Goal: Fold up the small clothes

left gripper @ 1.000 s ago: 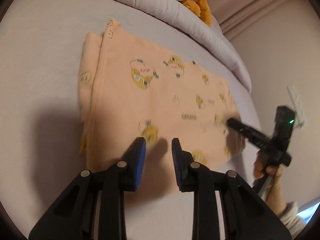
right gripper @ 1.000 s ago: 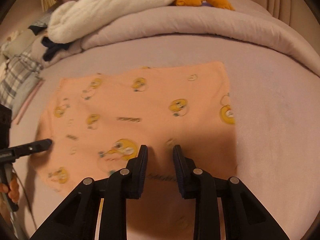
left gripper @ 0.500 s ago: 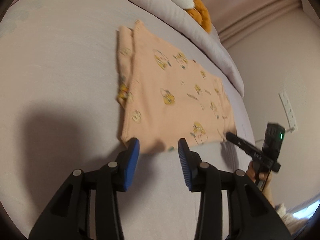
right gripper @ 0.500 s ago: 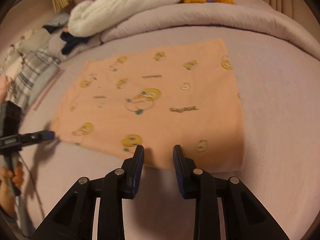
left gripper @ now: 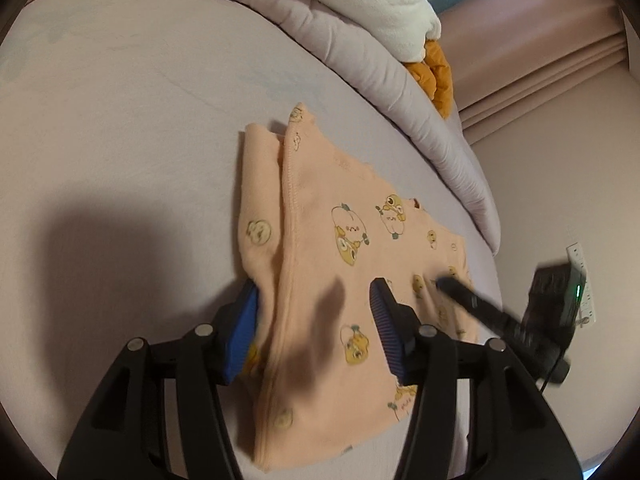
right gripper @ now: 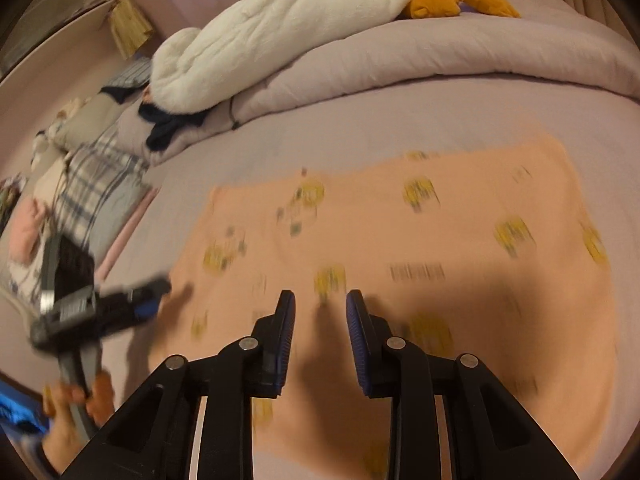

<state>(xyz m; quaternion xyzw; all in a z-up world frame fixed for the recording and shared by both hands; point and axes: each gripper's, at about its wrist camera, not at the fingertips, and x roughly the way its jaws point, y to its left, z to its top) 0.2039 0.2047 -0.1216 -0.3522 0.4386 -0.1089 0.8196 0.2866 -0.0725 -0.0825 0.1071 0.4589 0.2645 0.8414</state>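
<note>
Left gripper (left gripper: 314, 322): jaws spread wide, blue ribbed pads straddling the near end of the folded peach cotton garment with yellow cartoon prints (left gripper: 340, 280). The left pad sits against the garment's folded side edge; the right pad is over the printed top layer. Nothing is clamped.

Right gripper (right gripper: 320, 328): jaws parted, held over the near edge of the same garment (right gripper: 420, 248); contact cannot be determined because of motion blur. Nothing is clamped.

The garment lies flat on the pale lilac bed sheet (left gripper: 120, 128), a stitched hem running along its upper layer. Beyond it, a rolled lilac quilt (right gripper: 440, 56) supports a white plush toy with orange feet (right gripper: 280, 32). A plaid cloth (right gripper: 96, 184) lies at the left.
</note>
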